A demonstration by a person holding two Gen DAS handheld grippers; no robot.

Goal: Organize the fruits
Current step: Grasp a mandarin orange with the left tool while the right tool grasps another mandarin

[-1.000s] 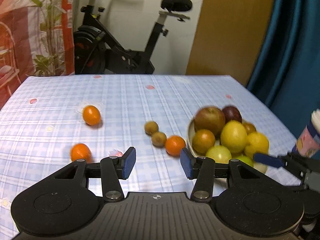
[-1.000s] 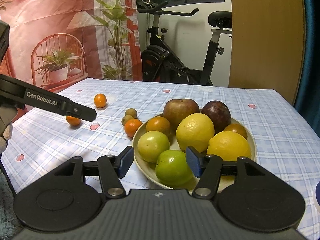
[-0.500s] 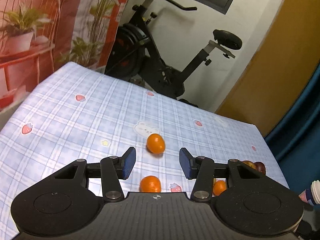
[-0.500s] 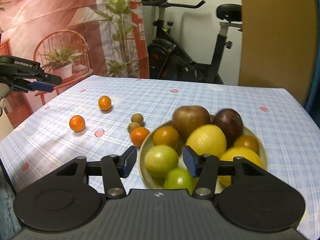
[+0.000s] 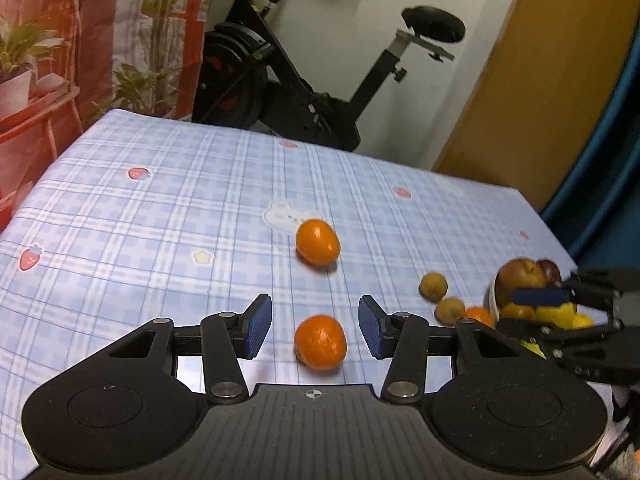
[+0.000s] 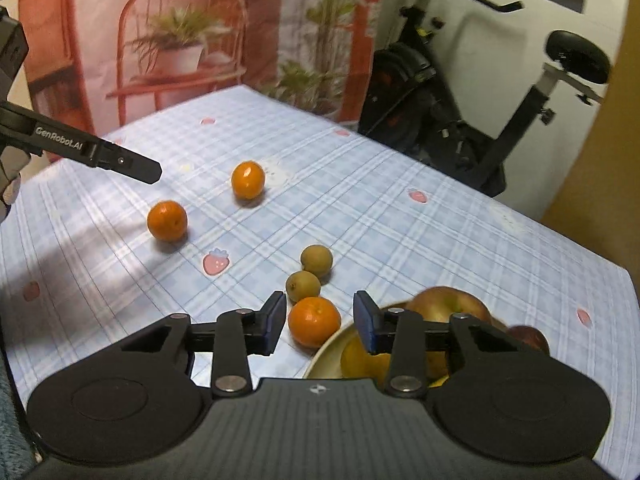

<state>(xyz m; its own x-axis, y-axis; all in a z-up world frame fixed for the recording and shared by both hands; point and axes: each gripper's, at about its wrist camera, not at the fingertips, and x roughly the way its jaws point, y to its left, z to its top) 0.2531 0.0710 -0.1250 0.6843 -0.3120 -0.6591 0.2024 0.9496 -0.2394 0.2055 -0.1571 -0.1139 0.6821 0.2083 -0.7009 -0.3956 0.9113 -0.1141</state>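
My left gripper (image 5: 315, 330) is open over the blue checked tablecloth (image 5: 180, 216), and a loose orange (image 5: 320, 342) lies between its fingers without touching the pads. A second orange (image 5: 318, 242) lies farther off. My right gripper (image 6: 320, 322) is open with its jaws closing around a third orange (image 6: 314, 322) that rests against the fruit bowl (image 6: 332, 344). The pads do not press on it. Two small brown-green fruits (image 6: 317, 260) (image 6: 303, 286) lie just beyond it. The bowl holds an apple (image 6: 448, 304), a dark fruit (image 6: 528, 338) and yellow fruit. The left gripper's finger (image 6: 120, 162) shows at the left.
An exercise bike (image 5: 304, 92) stands beyond the table's far edge. A red backdrop with plants (image 6: 172, 48) hangs at the left. A wooden door (image 5: 532, 92) and a blue curtain (image 5: 612, 160) are at the right. The table's left edge is near my left gripper.
My left gripper swung left, away from the bowl, and came over the near loose orange. My right gripper moved left off the bowl to the orange beside it, and its jaws narrowed.
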